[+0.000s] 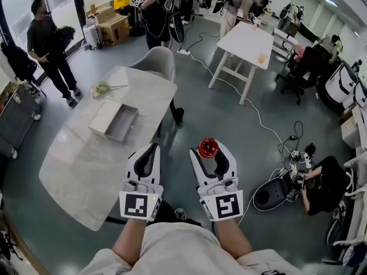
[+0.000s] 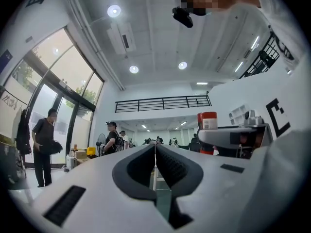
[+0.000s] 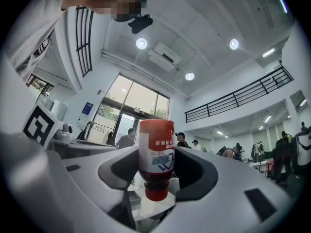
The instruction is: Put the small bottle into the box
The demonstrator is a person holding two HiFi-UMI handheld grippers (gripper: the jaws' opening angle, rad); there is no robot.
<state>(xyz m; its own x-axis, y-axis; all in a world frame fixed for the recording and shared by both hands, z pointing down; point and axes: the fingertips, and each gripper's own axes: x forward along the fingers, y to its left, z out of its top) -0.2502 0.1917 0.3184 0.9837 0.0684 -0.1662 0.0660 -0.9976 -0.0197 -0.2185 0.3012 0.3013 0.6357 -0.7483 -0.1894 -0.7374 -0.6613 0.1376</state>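
Observation:
My right gripper is shut on a small red bottle with a white label, held in the air to the right of the marble table. In the right gripper view the bottle stands between the pads with its red cap toward the camera, and that gripper points up at the ceiling. My left gripper is beside it, with its jaws closed together and nothing in them; from there the bottle shows at the right. The open white box lies on the table, far forward and left of both grippers.
A sprig of dried flowers lies beyond the box and a grey chair stands at the table's far end. One person stands at the left and another sits on the floor at the right. Cables run across the floor near a white table.

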